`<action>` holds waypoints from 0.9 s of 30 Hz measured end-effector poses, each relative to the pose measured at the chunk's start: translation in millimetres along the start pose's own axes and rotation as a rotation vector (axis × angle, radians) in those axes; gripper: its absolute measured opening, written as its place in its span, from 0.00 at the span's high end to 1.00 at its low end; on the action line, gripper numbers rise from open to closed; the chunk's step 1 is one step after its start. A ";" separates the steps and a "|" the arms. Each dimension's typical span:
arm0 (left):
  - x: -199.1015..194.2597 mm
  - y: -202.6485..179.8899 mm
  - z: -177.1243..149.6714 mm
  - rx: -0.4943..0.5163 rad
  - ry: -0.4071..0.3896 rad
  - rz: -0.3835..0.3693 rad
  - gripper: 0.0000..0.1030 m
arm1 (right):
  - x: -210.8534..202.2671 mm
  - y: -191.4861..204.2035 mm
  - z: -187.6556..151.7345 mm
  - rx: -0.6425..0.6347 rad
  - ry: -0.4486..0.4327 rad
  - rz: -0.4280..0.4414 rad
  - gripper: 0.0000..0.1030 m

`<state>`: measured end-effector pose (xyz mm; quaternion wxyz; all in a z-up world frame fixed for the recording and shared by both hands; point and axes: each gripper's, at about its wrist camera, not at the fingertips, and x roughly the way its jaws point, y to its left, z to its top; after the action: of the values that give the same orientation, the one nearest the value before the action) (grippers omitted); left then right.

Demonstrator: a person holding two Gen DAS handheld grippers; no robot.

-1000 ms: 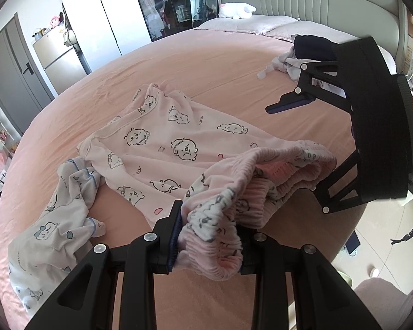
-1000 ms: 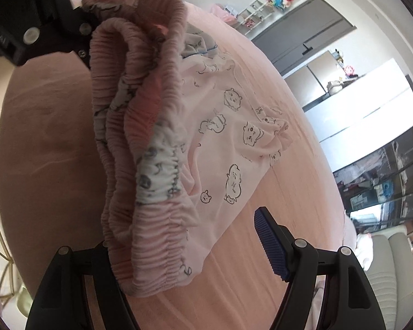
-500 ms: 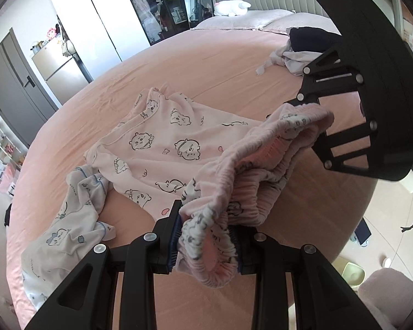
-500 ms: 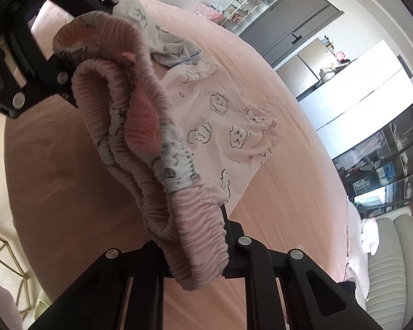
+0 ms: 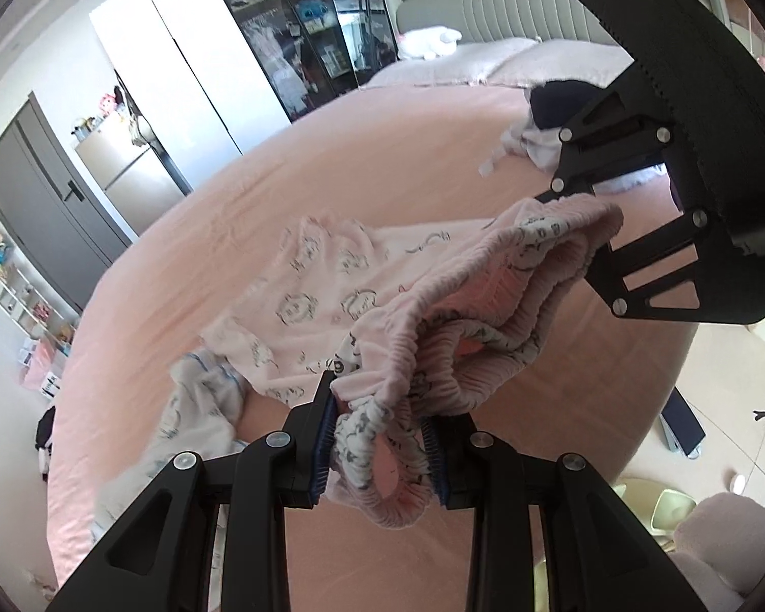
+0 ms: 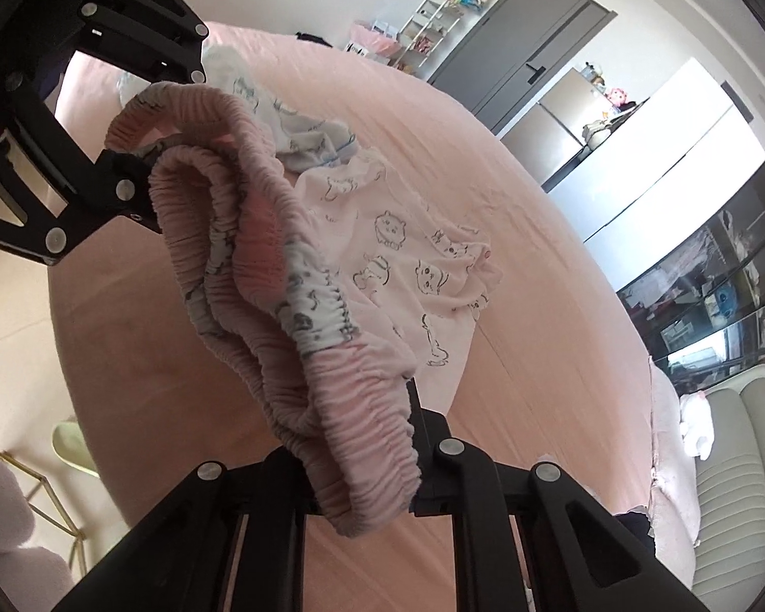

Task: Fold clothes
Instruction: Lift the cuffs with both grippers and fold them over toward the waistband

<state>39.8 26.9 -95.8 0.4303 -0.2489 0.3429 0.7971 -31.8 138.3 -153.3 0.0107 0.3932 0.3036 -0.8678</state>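
Both grippers are up over the round bed with the pink sheet (image 5: 331,163), and between them hangs the pale pink cartoon-print pyjama trousers (image 5: 449,326), lifted by the ruched elastic waistband. The left gripper (image 5: 380,446) has its jaws clenched on one end of that waistband, blue pads pressing the gathered fabric from both sides. Across the gap, the right gripper (image 6: 359,464) has its jaws clamped on the other end, a thick bunch of pink elastic spilling over the front of them. The waistband sags in folds between the two. The trouser legs trail down and lie spread on the sheet. Just beside them, touching, sits a crumpled white garment with blue trim (image 6: 301,127). Further off, near the grey padded headboard (image 5: 484,15), a dark and white heap of clothes (image 5: 545,122).
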 end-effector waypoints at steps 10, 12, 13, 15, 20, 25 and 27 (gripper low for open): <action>-17.6 0.9 -0.2 0.003 0.006 -0.036 0.73 | -0.5 -6.6 13.7 -0.001 -0.007 0.012 0.89; -22.4 0.4 -0.3 0.010 0.009 -0.041 0.73 | -4.8 -6.6 13.2 0.001 -0.011 0.023 0.89; -25.1 0.9 0.4 0.011 0.010 -0.043 0.73 | -9.2 -6.2 11.0 0.005 -0.014 0.030 0.89; -30.6 1.8 2.1 0.013 0.009 -0.047 0.73 | -12.6 -8.9 13.3 0.010 -0.012 0.035 0.89; -33.1 8.8 5.1 0.000 0.007 -0.068 0.73 | -22.1 -10.8 15.0 0.011 -0.014 0.045 0.89; -30.6 14.4 7.2 -0.016 0.013 -0.096 0.73 | -21.9 -6.9 14.1 0.012 -0.006 0.052 0.89; -27.4 18.2 9.3 -0.015 0.015 -0.089 0.73 | -17.6 -7.3 14.8 0.015 0.004 0.056 0.89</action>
<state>37.2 12.7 -64.8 0.4610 -0.2729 0.3288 0.7777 -31.5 132.4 -129.9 0.0315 0.4034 0.2857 -0.8687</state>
